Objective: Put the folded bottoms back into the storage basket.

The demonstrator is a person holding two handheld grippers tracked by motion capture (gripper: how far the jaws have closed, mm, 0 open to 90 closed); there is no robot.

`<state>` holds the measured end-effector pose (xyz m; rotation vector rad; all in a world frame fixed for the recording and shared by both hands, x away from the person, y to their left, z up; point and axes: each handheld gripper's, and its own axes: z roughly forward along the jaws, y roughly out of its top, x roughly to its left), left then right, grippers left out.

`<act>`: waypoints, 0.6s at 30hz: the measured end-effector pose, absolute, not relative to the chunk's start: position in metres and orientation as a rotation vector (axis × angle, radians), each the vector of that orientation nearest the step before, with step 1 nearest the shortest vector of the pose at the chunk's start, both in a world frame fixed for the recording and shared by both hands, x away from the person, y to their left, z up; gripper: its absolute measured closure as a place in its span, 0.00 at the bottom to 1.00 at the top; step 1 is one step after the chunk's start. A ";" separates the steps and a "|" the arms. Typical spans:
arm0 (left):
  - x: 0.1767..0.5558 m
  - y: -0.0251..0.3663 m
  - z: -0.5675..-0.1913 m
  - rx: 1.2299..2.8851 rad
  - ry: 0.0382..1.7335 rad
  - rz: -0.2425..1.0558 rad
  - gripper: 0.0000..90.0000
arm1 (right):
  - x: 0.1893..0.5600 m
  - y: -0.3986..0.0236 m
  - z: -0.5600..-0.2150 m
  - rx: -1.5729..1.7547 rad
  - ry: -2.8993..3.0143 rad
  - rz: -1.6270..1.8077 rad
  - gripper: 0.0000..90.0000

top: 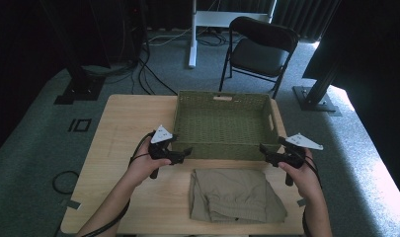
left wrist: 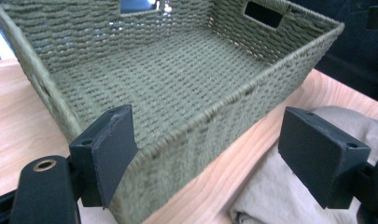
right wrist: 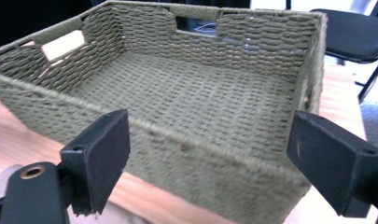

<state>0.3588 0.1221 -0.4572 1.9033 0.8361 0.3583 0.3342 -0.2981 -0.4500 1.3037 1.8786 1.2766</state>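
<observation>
Nearest the person, a folded khaki garment point(top: 235, 195) lies flat at the table's point(top: 123, 123) front edge, probably shorts or trousers, though the folds hide too much to be sure; placed square to the basket, it looks staged for lifting in. Just past it, left gripper point(top: 183, 153) and right gripper point(top: 264, 150) hang at the near corners of the woven green basket point(top: 226, 148), one each side, flanking the cloth. Both sets of jaws stand spread with nothing between the pads: the left gripper view shows basket wall and cloth through the gap, the right gripper view the basket's near rim. The basket sits open-topped, hand slots in its walls. Beyond the table, a black folding chair point(top: 260, 49) stands on grey carpet.
</observation>
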 end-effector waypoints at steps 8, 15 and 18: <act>0.346 0.115 -0.462 1.923 0.815 0.333 0.22 | 0.320 -0.296 -0.460 1.301 1.898 1.277 0.15; 0.332 0.105 -0.471 1.958 0.804 0.306 0.22 | 0.307 -0.292 -0.473 1.306 1.934 1.266 0.15; 0.328 0.100 -0.477 1.969 0.798 0.279 0.22 | 0.303 -0.291 -0.476 1.307 1.939 1.272 0.15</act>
